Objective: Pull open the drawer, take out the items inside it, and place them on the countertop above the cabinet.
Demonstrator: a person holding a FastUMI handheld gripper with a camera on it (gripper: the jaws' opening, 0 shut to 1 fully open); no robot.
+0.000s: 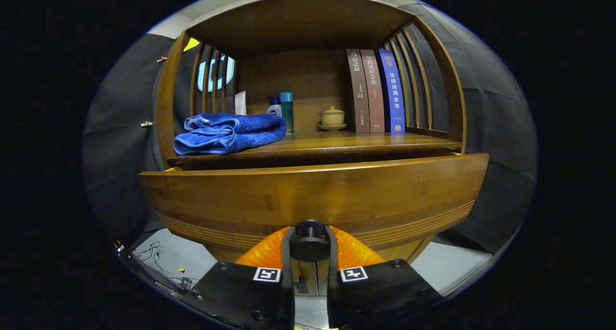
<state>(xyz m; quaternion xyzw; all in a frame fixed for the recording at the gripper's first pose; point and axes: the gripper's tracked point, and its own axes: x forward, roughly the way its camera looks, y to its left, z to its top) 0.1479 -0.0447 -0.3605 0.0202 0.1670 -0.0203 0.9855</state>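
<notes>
The wooden drawer front (pixel 313 197) stands pulled out a little from the cabinet, with a dark gap showing behind its top edge. Its round dark knob (pixel 309 242) sits between my two fingers, and my gripper (pixel 309 246) is shut on it. The drawer's inside is hidden behind the front panel. Above it lies the wooden countertop (pixel 337 145), under a shelf roof with slatted sides. A folded blue towel (pixel 228 133) rests on the countertop's left part.
At the back of the countertop stand a white tube (pixel 240 103), two small bottles (pixel 283 109), a lidded tea cup on a saucer (pixel 332 117) and three upright books (pixel 375 90). Cables (pixel 154 255) lie on the grey floor at lower left.
</notes>
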